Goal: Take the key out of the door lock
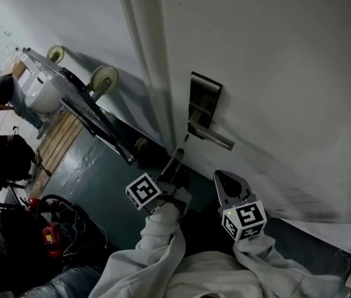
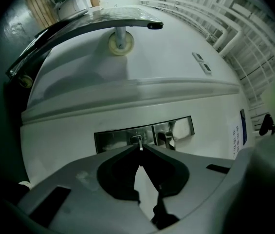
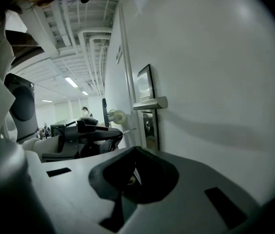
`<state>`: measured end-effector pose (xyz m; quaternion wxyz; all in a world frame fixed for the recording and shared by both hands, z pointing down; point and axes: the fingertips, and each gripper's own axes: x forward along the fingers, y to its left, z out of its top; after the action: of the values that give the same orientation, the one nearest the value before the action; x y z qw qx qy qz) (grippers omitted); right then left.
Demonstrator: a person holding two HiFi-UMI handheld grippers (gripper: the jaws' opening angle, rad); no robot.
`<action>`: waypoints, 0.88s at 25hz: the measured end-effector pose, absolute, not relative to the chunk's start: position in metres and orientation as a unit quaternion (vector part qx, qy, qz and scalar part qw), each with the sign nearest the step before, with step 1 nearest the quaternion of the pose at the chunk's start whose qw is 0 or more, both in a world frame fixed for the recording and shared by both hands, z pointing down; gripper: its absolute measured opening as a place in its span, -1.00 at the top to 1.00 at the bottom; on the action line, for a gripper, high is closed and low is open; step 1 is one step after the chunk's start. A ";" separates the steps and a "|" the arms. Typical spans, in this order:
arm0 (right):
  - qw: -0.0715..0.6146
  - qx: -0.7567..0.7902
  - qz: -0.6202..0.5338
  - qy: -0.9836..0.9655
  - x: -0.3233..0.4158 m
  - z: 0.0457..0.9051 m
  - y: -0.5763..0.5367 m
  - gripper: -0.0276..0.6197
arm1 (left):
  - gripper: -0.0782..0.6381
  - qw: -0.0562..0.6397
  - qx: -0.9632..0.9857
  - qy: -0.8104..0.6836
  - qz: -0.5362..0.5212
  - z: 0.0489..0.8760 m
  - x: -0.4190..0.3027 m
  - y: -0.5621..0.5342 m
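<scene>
Left fingertips: the left gripper is being closed to its very tips on the key, with only a narrow bite of the key's head being pinched.
Key: thin, flat, bright metal. It is being held edge-on while its blade is sitting in the keyhole, close to the door's closing edge.
Step in hand: judged to be the withdrawal. The pull is best made straight along the blade, square to the door face, without twisting or sideways levering, because so slim a blade is likely to bind or slide out of so small a grip.
Right gripper: the right gripper is being held with its jaws together on nothing, off the door face below the lever.
Lock plate: the lock plate is a long rectangle of brushed, reflective steel, being seen set flat on the door.
Lever handle: the lever handle is a squared satin-metal bar projecting just beside the key, and is best avoided during the pull.
Door: the door is a pale, smooth, matt painted panel.
Gripper bodies: grey moulded plastic with darker inner pads.
</scene>
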<state>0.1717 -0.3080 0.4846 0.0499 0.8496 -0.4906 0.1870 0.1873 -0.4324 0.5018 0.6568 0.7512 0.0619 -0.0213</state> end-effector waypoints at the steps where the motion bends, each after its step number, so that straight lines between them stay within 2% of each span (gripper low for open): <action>1: 0.049 0.848 0.186 -0.493 0.170 0.485 -0.309 0.75 | 0.71 0.658 0.750 0.060 -0.022 0.503 0.184 -0.433; 15: 0.034 0.843 0.169 -0.510 0.157 0.478 -0.317 0.75 | 0.71 0.631 0.774 0.039 -0.031 0.499 0.151 -0.442; 22: 0.030 0.833 0.163 -0.528 0.152 0.474 -0.330 0.75 | 0.71 0.564 0.826 0.001 -0.018 0.498 0.128 -0.457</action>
<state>0.1518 -0.3300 0.4741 0.0297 0.8332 -0.5275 0.1632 0.1283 -0.4572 0.4983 0.5640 0.8256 0.0015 -0.0176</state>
